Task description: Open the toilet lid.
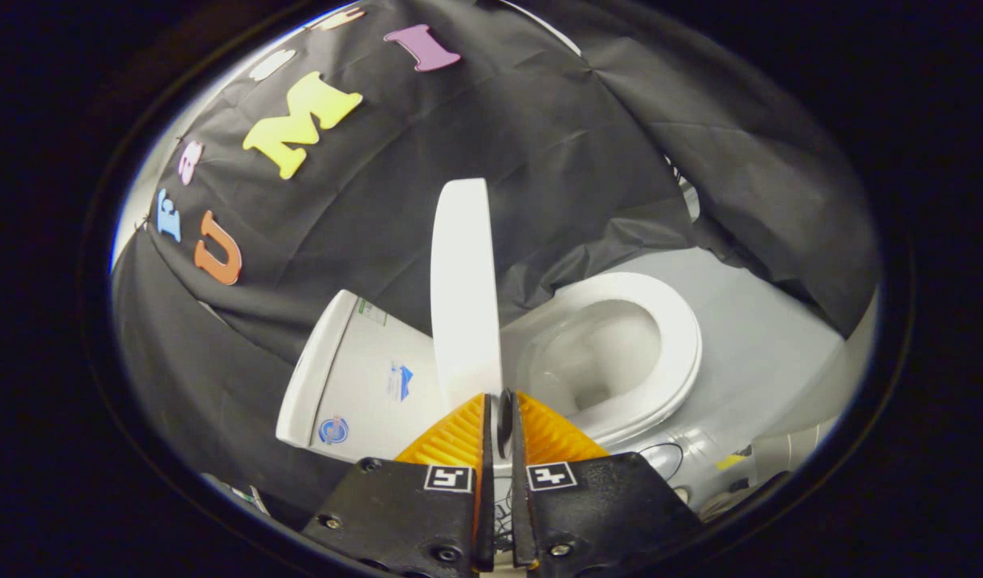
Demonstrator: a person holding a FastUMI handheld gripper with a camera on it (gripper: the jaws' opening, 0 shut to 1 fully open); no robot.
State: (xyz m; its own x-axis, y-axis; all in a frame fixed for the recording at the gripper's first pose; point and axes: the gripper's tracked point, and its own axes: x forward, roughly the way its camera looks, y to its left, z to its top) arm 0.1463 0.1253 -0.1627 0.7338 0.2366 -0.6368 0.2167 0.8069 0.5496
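Note:
The white toilet lid (463,297) stands raised, seen edge-on, between the tank (363,377) and the bowl (604,361). My gripper (500,399) is shut on the lid's free edge, which runs down into the narrow gap between the two fingers. The white seat ring (675,341) lies down on the bowl, uncovered, to the right of the lid. A small dark round part sits in the gap just behind the fingertips.
The black cloth wall hangs close behind and beside the toilet. A pale grey floor (768,321) spreads past the seat. A thin cable loop (666,459) and a yellow mark (731,461) lie on the floor near the toilet's base.

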